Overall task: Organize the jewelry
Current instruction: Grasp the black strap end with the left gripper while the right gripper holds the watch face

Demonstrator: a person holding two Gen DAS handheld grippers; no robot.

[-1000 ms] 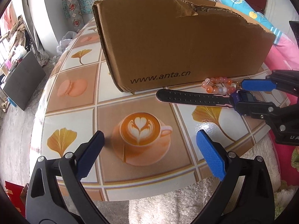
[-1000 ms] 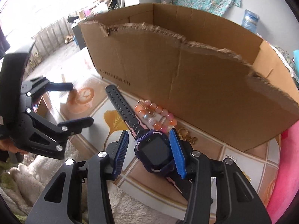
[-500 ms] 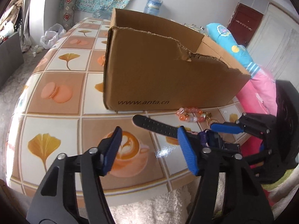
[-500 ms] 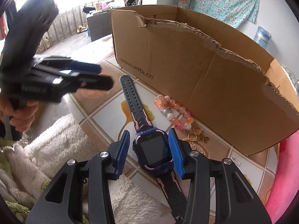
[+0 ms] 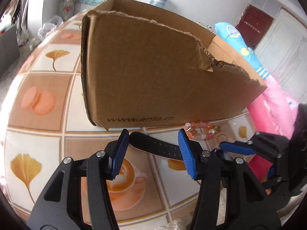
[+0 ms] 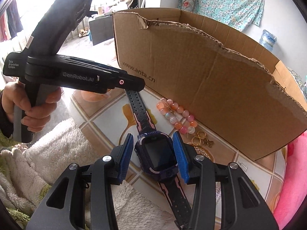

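Purple-cased smartwatch point(image 6: 156, 154), dark screen, black perforated strap with pink trim, lies flat on tiled tabletop point(image 5: 38, 72) before torn cardboard box point(image 6: 201, 88). Right gripper point(image 6: 153, 153) half-open, straddling case, left pad clear. Left gripper point(image 5: 151, 153) half-open over strap tip.

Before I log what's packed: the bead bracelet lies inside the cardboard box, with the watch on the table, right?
Not inside. The bead bracelet lies on the table outside the cardboard box, against its front wall, as the right wrist view shows. The watch is on the table.
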